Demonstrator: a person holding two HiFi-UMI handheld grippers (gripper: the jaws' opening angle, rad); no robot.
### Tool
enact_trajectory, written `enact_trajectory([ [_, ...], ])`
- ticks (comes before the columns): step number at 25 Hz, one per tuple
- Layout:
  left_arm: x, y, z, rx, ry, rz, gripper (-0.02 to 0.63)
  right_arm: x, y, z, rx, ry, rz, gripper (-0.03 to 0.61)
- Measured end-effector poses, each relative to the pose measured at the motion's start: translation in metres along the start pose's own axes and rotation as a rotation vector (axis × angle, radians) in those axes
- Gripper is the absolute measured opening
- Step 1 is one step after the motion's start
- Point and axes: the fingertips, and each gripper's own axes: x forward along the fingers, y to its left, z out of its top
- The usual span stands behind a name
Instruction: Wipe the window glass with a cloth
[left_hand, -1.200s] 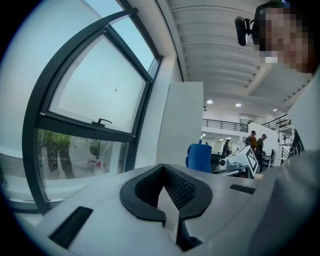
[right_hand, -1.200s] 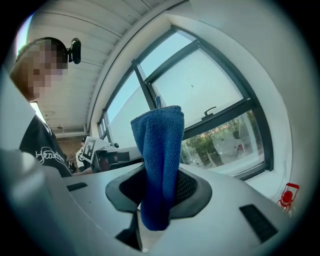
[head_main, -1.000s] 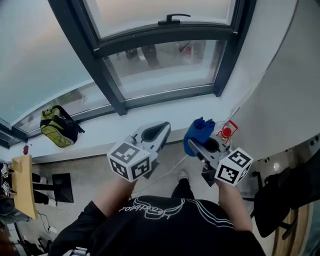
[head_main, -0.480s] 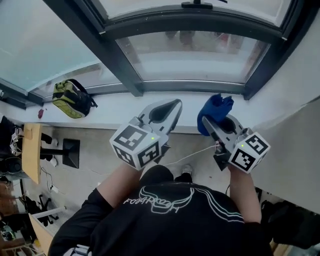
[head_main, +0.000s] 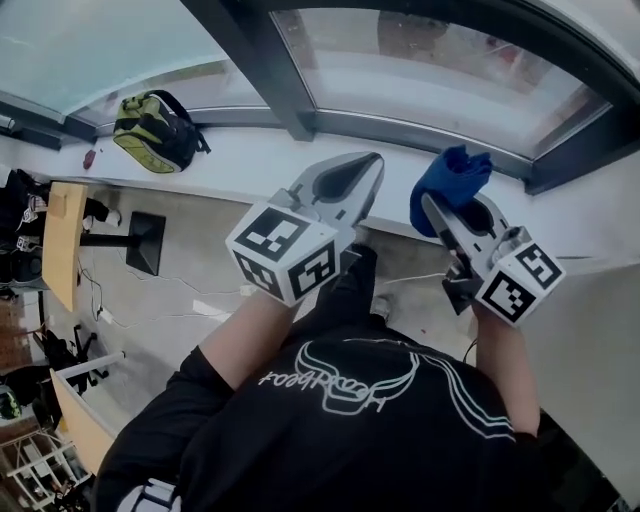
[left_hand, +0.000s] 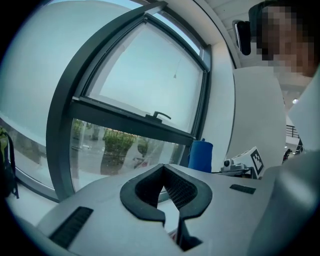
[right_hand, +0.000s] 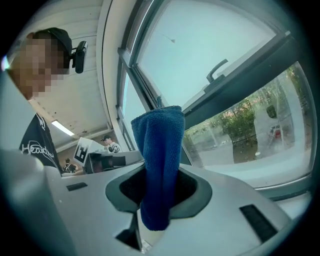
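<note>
Two tools sit in the middle of the head view, both pointing toward the window glass (head_main: 440, 80) that fills the upper part of the frame, and neither touches it. The right tool (head_main: 432, 207) pinches a blue cloth (head_main: 452, 180) low between its jaws, so most of the fabric stands up beyond the tips in a loose fold. Held this way, the soft end leads, and I judge that fabric, not plastic, would meet the pane first. The cloth hangs right of centre, over the white sill (head_main: 230, 170) and apart from the glass, so wiping looks not yet begun. The left tool (head_main: 368, 170) has its jaws pressed together with nothing between them. It seems to be kept alongside as an idle partner, since one cloth needs one grip. A green backpack (head_main: 155, 130) rests on the sill at upper left, away from the pane ahead.
</note>
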Motion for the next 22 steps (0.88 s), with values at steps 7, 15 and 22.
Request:
enact_trajectory([
  [7, 0.022, 0.077, -0.007, 0.01, -0.003, 0.057, 0.003, 0.063, -0.047, -0.008, 0.019, 0.015, -0.048, 0.094],
  [15, 0.044, 0.198, -0.024, -0.03, 0.017, 0.11, 0.003, 0.184, -0.094, -0.026, -0.071, 0.078, -0.071, 0.094],
  [22, 0.045, 0.269, -0.007, -0.036, -0.006, 0.18, 0.003, 0.286, -0.109, -0.023, -0.122, 0.093, -0.033, 0.094],
])
